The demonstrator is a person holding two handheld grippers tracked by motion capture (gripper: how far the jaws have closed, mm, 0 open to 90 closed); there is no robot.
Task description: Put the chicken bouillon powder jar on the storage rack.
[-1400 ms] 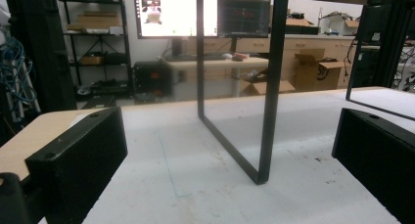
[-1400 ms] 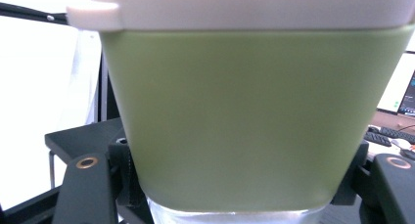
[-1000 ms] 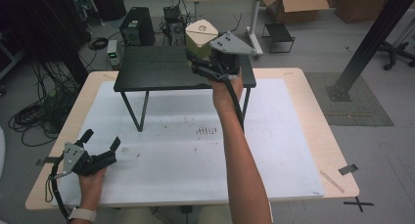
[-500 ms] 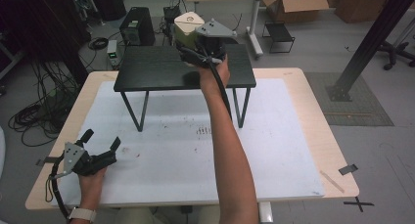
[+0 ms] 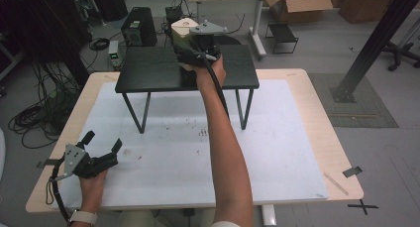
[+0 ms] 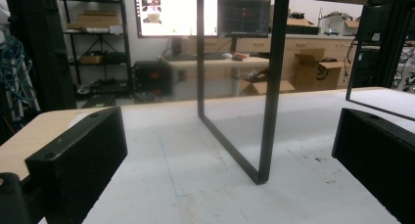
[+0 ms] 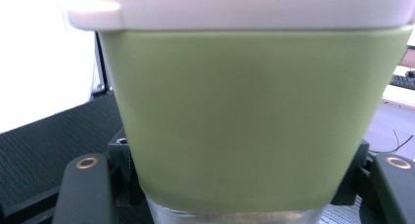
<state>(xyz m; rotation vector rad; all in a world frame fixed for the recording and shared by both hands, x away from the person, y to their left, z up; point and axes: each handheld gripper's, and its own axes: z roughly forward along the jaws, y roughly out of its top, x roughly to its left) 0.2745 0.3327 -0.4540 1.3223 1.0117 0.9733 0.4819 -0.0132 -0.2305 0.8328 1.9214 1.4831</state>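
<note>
The person's right arm (image 5: 225,152) reaches straight forward across the bench (image 5: 297,138), fully extended from the near edge to the small black table (image 5: 153,71) that stands on the bench's far half. The right hand (image 5: 210,76) sits over the black table's top, just right of its middle, wrist up, gripping the right gripper (image 5: 190,51), whose grey three-cornered plate faces upward and whose cable trails back along the forearm. That gripper is closed around a green container with a white lid (image 5: 184,31); in the right gripper view the container (image 7: 244,111) stands upright between the jaws, its green wall pressed close to the camera, a clear base just visible at the bottom and the black table's textured top (image 7: 44,145) beneath it. From the high view the container is near the far edge of the black table; whether its base touches the tabletop cannot be told.

The left hand (image 5: 89,180) rests low near the bench's near-left corner, forearm coming in from the near edge, a watch at the wrist. The left gripper (image 5: 101,145) points forward and to the right with its jaws spread wide and nothing between them. The left gripper view looks along the white bench surface at the black table's thin metal leg frame (image 6: 266,101).
</note>
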